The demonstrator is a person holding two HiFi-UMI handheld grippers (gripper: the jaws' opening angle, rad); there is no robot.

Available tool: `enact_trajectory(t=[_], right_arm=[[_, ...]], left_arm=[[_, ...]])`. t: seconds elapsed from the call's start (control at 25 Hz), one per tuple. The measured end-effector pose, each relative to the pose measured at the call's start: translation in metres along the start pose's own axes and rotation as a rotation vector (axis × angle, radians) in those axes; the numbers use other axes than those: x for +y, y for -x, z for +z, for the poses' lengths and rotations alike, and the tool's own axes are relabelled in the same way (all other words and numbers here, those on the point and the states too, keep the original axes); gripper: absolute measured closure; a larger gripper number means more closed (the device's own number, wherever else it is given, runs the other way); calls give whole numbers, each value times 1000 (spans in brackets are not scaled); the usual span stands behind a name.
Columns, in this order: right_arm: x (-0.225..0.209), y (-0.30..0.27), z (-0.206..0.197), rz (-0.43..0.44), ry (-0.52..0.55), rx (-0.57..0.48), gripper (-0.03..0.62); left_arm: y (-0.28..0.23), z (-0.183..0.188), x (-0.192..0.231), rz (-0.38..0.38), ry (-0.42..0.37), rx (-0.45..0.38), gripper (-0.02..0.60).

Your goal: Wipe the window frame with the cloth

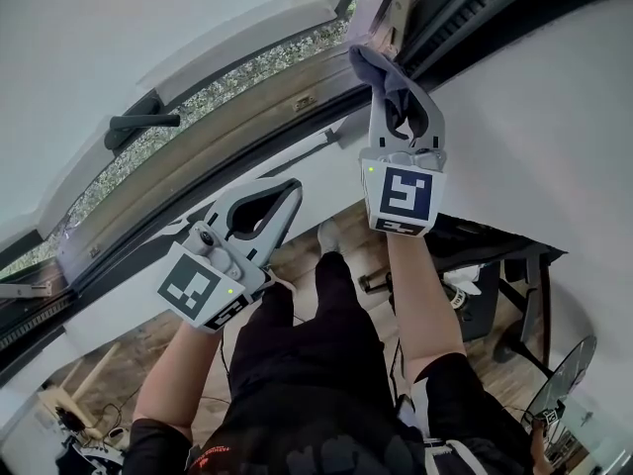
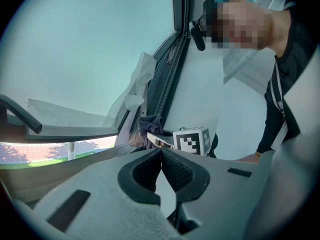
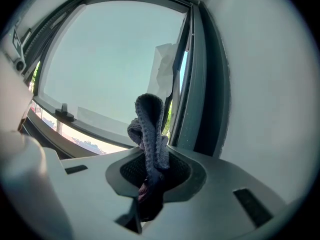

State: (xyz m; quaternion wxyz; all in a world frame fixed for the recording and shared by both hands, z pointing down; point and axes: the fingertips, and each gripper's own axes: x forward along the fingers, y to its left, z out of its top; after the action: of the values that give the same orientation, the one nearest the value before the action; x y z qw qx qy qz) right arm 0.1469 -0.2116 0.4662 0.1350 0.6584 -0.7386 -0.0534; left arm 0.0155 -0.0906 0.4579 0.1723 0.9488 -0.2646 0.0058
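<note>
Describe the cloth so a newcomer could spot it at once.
Follow the window frame across the top of the head view to its upper right corner. There the right gripper holds a grey-blue knitted cloth up by the frame. It is the only soft, bunched thing there; the left gripper, lower down, is shut and empty.

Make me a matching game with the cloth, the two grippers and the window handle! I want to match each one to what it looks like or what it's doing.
Things:
1. cloth
2. left gripper
3. right gripper
4. window handle

Matches:
A. fingers shut, nothing between them
B. dark, sticking out on the left part of the window
C. grey, up at the corner of the window frame
D. fingers shut on the cloth

Right pairs: 1-C, 2-A, 3-D, 4-B
</note>
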Motion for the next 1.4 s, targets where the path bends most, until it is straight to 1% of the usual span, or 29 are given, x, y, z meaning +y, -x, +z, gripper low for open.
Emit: enact_trajectory(t=[0.44,0.6,0.68,0.76,0.88,1.0,1.16,1.24,1.4], right_arm=[[7,-3,-35,6,7,49,534],[8,-4,-36,9,20,57,534],[7,-1,-26,10,37,41,534],[6,6,-4,10,64,6,534],[4,21,41,13,121,-52,534],[-9,27,98,6,221,-130,534],[-24,36,172,-14,297,-220,534],[-31,41,205,-33,348,-251,534],[-42,43,254,-66,439,-282,534]], left_arm=[[-1,-9,3,5,9,11,560],[0,-7,2,3,6,8,560],[1,-3,1,-2,-1,-1,560],[4,6,-1,-7,-9,-15,560],[9,26,-9,-18,-21,-42,560],[5,60,-12,-37,-66,-108,560],[6,103,-16,-58,-117,-173,560],[7,122,-20,-68,-142,-195,560],[10,153,-24,-77,-183,-241,560]])
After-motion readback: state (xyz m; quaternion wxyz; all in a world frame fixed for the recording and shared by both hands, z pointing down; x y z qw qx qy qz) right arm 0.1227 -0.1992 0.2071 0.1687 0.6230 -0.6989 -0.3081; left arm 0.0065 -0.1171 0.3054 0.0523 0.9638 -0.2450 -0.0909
